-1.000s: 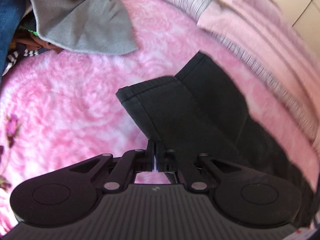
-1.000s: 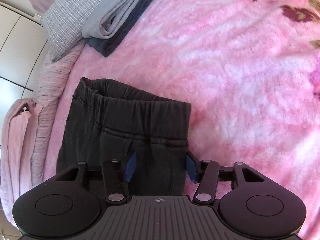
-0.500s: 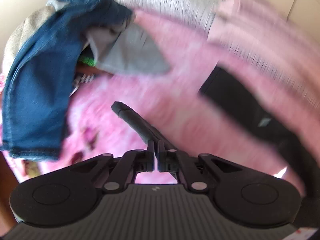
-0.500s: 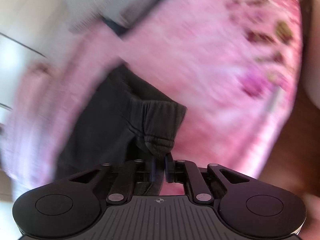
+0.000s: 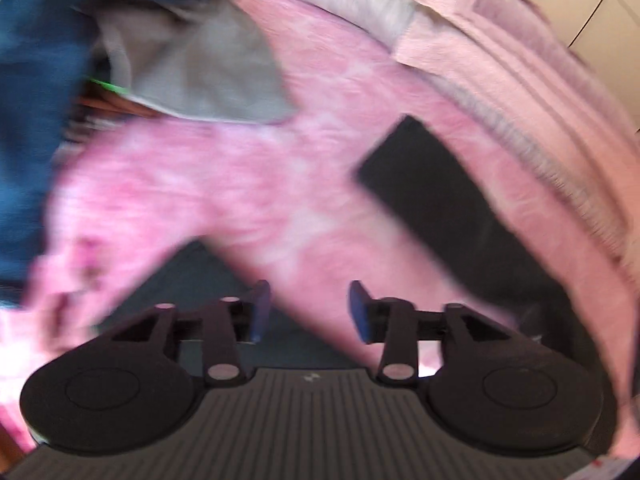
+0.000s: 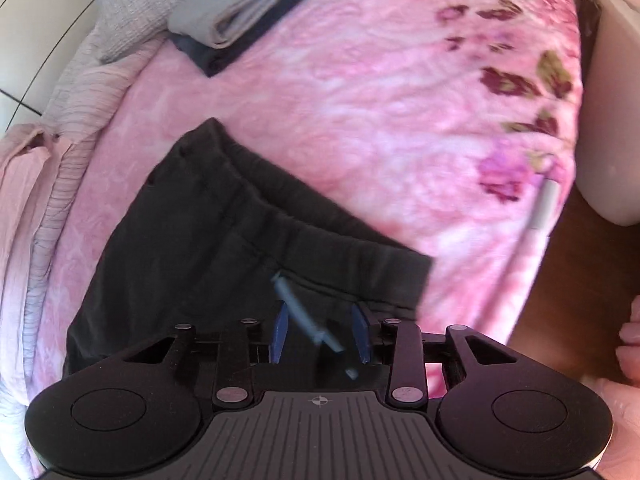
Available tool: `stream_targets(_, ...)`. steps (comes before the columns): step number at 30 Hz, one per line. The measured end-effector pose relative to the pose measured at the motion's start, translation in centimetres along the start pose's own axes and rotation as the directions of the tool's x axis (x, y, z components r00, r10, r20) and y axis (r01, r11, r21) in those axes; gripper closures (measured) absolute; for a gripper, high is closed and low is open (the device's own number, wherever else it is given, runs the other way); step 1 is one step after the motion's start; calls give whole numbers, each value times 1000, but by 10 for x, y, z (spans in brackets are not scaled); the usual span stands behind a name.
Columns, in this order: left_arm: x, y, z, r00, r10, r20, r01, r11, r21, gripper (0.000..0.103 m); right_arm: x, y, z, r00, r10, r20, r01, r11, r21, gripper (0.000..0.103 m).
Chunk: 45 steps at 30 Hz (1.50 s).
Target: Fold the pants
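We release: left gripper (image 5: 308, 312) and right gripper (image 6: 320, 332) jaws opening, nothing pinched. Black pants (image 6: 224, 240) lie doubled on pink blanket (image 6: 360, 100); lift clear, don't drag fold.

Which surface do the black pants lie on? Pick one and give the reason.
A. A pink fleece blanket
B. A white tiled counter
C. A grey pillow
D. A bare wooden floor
A: in the right wrist view the black pants lie spread flat on the pink fleece blanket, which shows around them on the far side and to both sides.
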State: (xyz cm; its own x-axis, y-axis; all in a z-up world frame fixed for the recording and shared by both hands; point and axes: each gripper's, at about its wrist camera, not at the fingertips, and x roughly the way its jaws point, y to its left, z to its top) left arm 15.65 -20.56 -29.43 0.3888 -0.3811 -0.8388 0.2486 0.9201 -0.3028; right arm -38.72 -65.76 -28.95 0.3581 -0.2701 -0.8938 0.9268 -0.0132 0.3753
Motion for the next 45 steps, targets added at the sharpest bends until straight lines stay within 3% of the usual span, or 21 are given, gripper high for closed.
stream_targets(2, 33, -15, 11, 998, -56, -19, 54, 997, -60, 40, -2, 11, -5, 1000, -13, 18, 14, 1000, -13, 70)
stream_targets(5, 89, -37, 24, 987, -141, -74, 130, 983, -132, 35, 2, 25, -16, 999, -42, 18, 42, 999, 2, 70)
stream_targets(10, 166, -63, 34, 977, -155, -144, 124, 971, -204, 35, 0, 44, -34, 998, -51, 32, 50, 998, 29, 70)
stream_targets(12, 179, -73, 40, 986, -122, -117, 103, 982, -156, 39, -1, 48, -41, 997, -68, 40, 67, 997, 36, 70)
stream_targets(13, 181, -78, 44, 989, -114, -92, 102, 987, -126, 64, -1, 49, -44, 996, -78, 46, 76, 996, 42, 70)
stream_targets(14, 182, -81, 51, 991, -114, -71, 108, 990, -86, 99, -2, 51, -46, 995, -87, 49, 84, 995, 50, 70)
stream_targets(16, 180, -88, 68, 991, -123, -56, 121, 992, -36, 98, -1, 54, -50, 994, -97, 49, 93, 993, 74, 70)
stream_targets(19, 151, -108, 103, 981, -190, 50, 183, 976, 116, 98, -1, 65, -53, 995, -89, 54, 84, 993, 87, 70)
stream_targets(22, 111, -121, 132, 946, -281, 162, 229, 933, 278, 97, -1, 81, -53, 996, -71, 57, 68, 996, 57, 70)
stream_targets(24, 105, -124, 137, 936, -296, 191, 189, 879, 437, 94, 2, 90, -53, 997, -57, 46, 55, 998, 35, 70)
stream_targets(25, 113, -123, 135, 949, -265, 169, 154, 861, 484, 87, 4, 94, -53, 998, -49, 38, 48, 999, 26, 70)
stream_targets(27, 149, -115, 130, 992, -86, 88, 31, 868, 496, 72, 8, 102, -55, 999, -35, 22, 35, 999, 0, 70)
stream_targets(29, 177, -102, 125, 993, 101, 55, -115, 877, 466, 77, 11, 109, -56, 999, -32, 8, 32, 999, -44, 70)
stream_targets(31, 181, -88, 120, 981, 187, 55, -193, 892, 408, 77, 15, 112, -54, 1000, -31, 1, 31, 993, -110, 70)
stream_targets(34, 163, -77, 108, 987, 159, 37, -163, 938, 305, 72, 23, 114, -45, 999, -42, 4, 42, 978, -202, 70)
stream_targets(39, 121, -87, 79, 994, 105, 20, -106, 950, 293, 72, 43, 109, -5, 999, 19, 33, -7, 945, -327, 70)
stream_targets(45, 75, -131, 24, 999, 51, -14, -46, 971, 235, 71, 93, 105, 62, 988, 152, -11, -143, 898, -415, 70)
